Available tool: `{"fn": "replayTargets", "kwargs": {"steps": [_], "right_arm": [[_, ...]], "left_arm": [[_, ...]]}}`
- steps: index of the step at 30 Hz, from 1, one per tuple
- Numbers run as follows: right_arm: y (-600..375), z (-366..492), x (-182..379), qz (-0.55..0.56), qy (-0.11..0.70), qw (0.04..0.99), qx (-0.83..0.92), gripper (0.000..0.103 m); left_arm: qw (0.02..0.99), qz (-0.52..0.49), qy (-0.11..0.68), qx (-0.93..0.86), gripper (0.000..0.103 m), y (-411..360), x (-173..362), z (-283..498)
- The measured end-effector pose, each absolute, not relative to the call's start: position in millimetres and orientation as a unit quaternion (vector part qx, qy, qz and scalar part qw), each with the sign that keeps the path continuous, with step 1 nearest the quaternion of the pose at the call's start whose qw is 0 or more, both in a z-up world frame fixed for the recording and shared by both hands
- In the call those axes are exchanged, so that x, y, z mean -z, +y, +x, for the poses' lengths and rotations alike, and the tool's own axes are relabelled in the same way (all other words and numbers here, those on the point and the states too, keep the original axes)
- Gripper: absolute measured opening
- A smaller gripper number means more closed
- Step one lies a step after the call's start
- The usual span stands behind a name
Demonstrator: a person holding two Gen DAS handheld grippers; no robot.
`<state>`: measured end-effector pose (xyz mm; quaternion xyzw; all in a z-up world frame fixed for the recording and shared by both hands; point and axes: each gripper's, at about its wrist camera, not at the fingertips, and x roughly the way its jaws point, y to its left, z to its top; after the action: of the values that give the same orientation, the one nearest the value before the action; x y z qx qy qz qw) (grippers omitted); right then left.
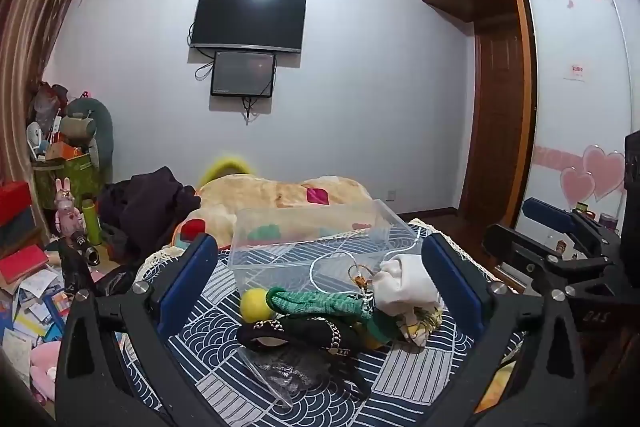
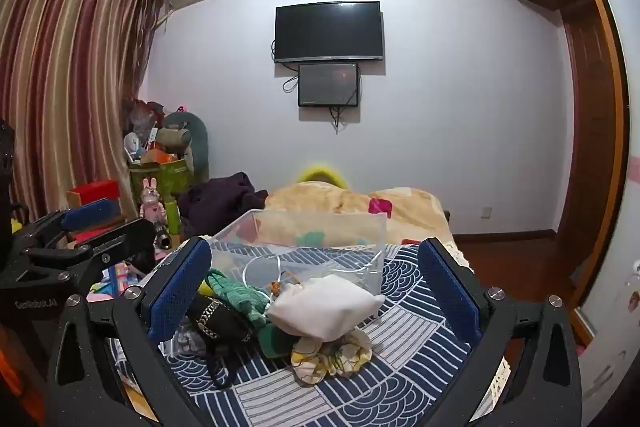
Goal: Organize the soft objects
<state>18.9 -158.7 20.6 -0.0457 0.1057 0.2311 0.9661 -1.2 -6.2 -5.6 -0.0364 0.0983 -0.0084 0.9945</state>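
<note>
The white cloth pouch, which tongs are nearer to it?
Right, as far as I can judge. The white pouch lies centred between the open right tongs; it sits beside the left tongs' right finger.

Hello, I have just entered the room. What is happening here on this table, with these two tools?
A person holds a claw in each hand over a small pile of soft things on a patterned cloth. The left claw and the right claw are both open and hold nothing. The pile has a white pouch, a green knitted piece, a black item and a yellow ball. The clear box behind looks empty, so sorting seems not yet begun.
</note>
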Motion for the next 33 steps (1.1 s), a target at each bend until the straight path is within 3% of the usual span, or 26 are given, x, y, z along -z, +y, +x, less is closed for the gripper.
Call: {"fn": "replayTargets", "kwargs": {"steps": [33], "right_arm": [[-161.5,15.3,-24.5,-0.036,0.095,0.965,-0.242,0.103]], "left_arm": [[0.995,-0.032,0.096,0.016,0.103,-4.3,0.3,-5.2]]}}
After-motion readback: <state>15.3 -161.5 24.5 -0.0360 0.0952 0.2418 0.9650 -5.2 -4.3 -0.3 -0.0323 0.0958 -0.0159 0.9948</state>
